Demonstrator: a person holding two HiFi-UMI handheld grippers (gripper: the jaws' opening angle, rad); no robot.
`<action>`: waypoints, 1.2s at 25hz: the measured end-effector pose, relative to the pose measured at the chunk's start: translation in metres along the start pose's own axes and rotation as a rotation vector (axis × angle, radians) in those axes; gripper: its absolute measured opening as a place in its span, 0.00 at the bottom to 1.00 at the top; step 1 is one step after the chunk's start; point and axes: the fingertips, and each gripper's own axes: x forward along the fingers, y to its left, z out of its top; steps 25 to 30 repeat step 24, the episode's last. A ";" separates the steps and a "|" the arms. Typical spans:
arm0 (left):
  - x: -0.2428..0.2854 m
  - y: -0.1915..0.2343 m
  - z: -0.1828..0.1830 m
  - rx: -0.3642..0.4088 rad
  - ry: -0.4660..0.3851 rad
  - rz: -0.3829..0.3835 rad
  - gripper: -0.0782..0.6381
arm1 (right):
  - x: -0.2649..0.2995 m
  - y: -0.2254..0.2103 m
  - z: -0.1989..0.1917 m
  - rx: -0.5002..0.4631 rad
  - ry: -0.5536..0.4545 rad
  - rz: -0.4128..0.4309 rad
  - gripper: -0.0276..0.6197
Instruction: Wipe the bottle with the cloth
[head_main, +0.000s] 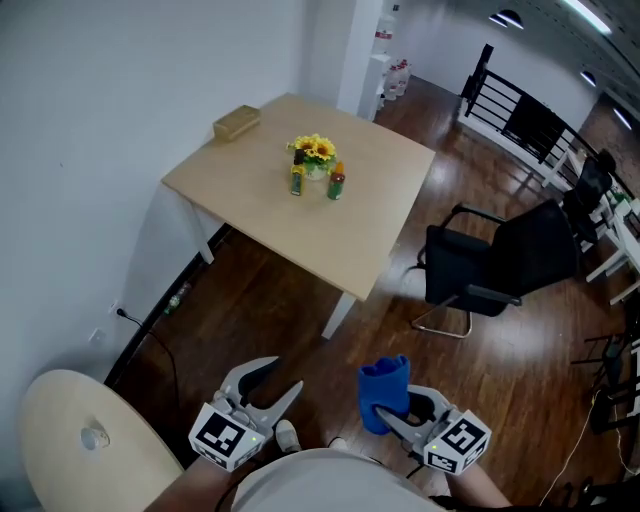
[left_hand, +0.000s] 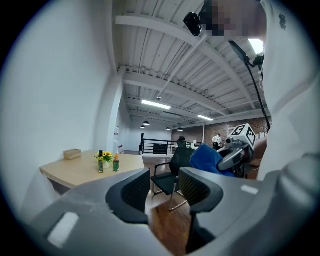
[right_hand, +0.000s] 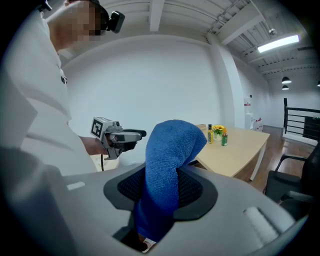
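The right hand-held gripper (head_main: 393, 420) clamps a blue cloth (head_main: 385, 386) and the left hand-held gripper (head_main: 272, 386) gapes empty, both well short of two upright bottles (head_main: 336, 184) on the tabletop (head_main: 380, 232) straight ahead, neither arm clearly nearer.

On the table (head_main: 260, 215), a left bottle (head_main: 297, 181) and a right bottle (head_main: 337, 183) stand just before the flowers (head_main: 315, 150), a box (head_main: 236, 122) lies at the far left corner, a chair (head_main: 500, 265) stands right of the table, and the cloth (head_main: 385, 388) sits in the right gripper (head_main: 388, 418).
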 end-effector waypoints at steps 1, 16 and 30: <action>0.002 -0.006 0.002 0.004 -0.001 0.001 0.38 | -0.005 0.001 0.001 -0.009 -0.003 0.005 0.29; 0.024 -0.080 0.010 0.012 0.017 -0.026 0.38 | -0.059 -0.002 -0.007 -0.028 -0.045 0.023 0.29; 0.025 -0.092 0.007 0.038 0.015 -0.004 0.38 | -0.065 -0.001 -0.014 -0.032 -0.047 0.050 0.29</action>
